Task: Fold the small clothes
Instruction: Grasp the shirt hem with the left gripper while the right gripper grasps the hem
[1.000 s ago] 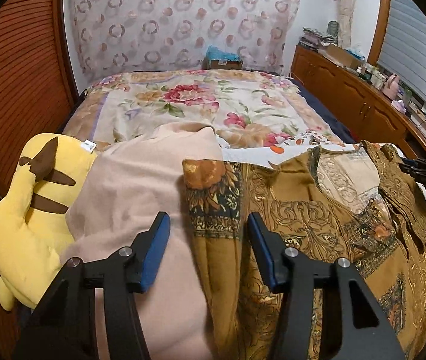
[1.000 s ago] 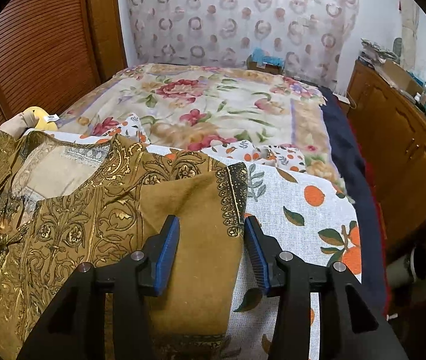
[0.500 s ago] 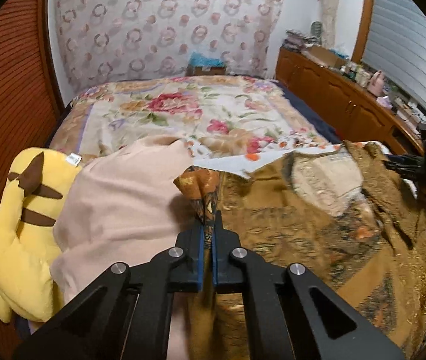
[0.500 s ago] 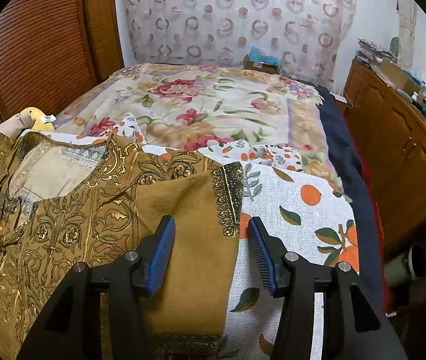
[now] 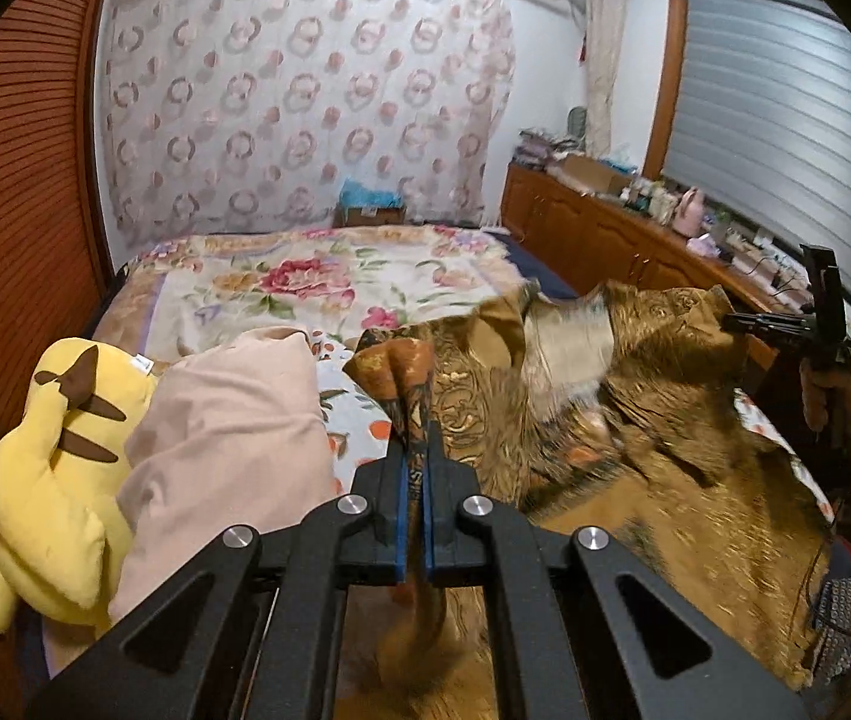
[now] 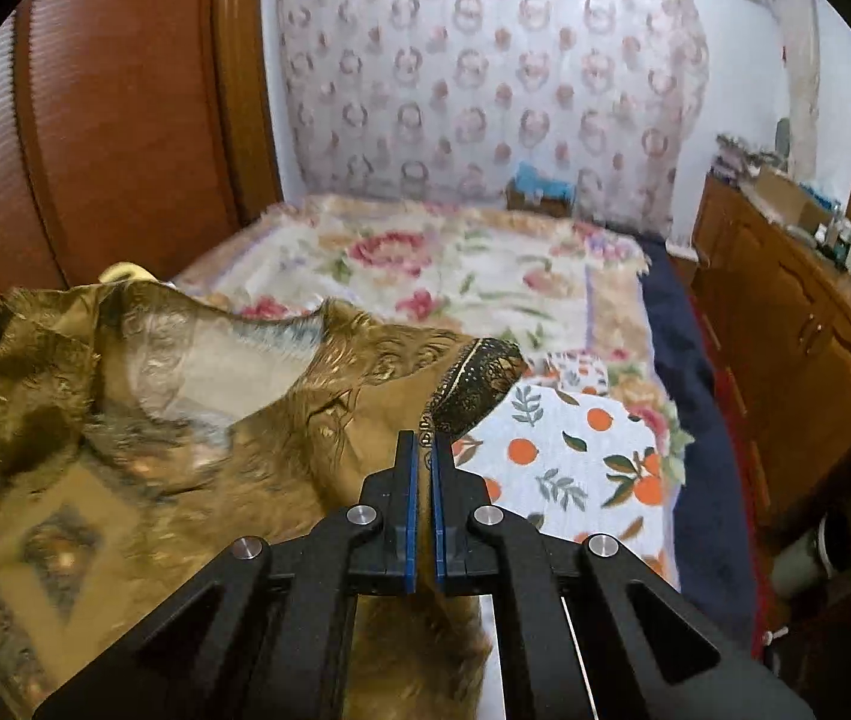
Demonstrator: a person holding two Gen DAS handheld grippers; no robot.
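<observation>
The left gripper (image 5: 415, 450) has its blue-padded fingers (image 5: 404, 516) pressed together on a bunched corner of the brown patterned shirt (image 5: 653, 438). A strip of that cloth runs between the pads and carries white lettering, too squeezed and blurred to read. The right gripper (image 6: 423, 450) is likewise closed tight on the shirt (image 6: 197, 456), pinching it just below a dark cuff (image 6: 479, 384) edged with gold trim.

The shirt hangs lifted between the two grippers above the bed (image 6: 461, 264), its middle sagging and blurred, its pale inner lining (image 6: 185, 360) showing near the collar. Under it lies a white sheet printed with oranges and leaves (image 6: 581, 450), and further back a flowered blanket (image 5: 305, 276).

In the left wrist view, a yellow plush toy (image 5: 53, 480) with brown stripes lies at the left edge of the bed, a small white tag on it too small to read, and a pink pillow (image 5: 227, 420) rests against it. At the far right of that view a hand (image 5: 833, 396) holds the other gripper. A wooden cabinet (image 6: 785, 312) along the right wall carries boxes and bottles whose labels cannot be made out.
</observation>
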